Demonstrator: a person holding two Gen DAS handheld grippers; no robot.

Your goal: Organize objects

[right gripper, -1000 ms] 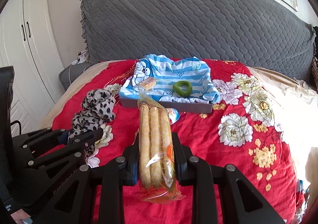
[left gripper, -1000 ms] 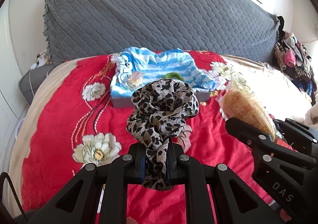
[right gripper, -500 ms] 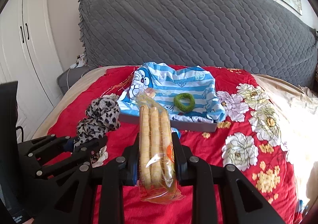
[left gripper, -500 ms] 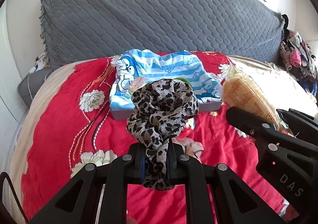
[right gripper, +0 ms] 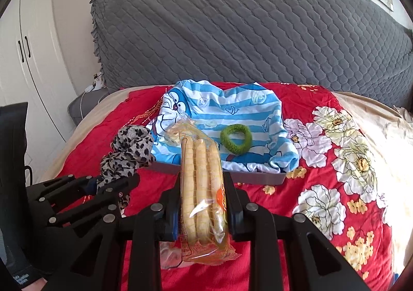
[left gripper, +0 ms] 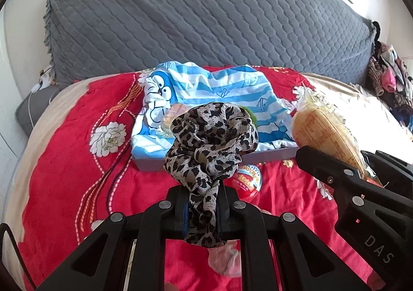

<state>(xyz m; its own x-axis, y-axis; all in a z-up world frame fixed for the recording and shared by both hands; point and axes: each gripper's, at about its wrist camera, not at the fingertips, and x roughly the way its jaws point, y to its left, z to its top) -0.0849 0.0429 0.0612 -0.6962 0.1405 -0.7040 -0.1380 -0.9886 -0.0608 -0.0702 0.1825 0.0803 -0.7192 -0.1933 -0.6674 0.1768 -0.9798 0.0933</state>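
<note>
1. Leopard-print fabric scrunchie (left gripper: 210, 141): pinched by its lower fold in the left gripper (left gripper: 201, 207), jaws clamped on the cloth; the loose loops stand up above the fingers. Held over the near red floral bedspread (left gripper: 67, 167), just short of the tray, presumably for dropping in.

2. Shallow grey tray (right gripper: 258, 177), lined with a blue-and-white striped cartoon cloth (right gripper: 232, 107): sits mid-bed, beyond both grippers; judged the collecting place. Already inside: a green knitted hair ring (right gripper: 236, 138) towards the right, and a small wrapped biscuit (left gripper: 173, 114) at the near left.

3. Red round printed snack packet (left gripper: 246, 180): lies on the bedspread just before the tray's near wall, under the scrunchie's path; still unsorted.

4. Clear packet of long pale wafer sticks (right gripper: 202, 187): clamped mid-length in the right gripper (right gripper: 202, 209), far end pointing at the tray.

5. Surroundings: grey quilted headboard cover (right gripper: 245, 27) at the far edge; clothes heap (left gripper: 389, 81) far right. Nothing blocks the tray, though both loads approach close together.
</note>
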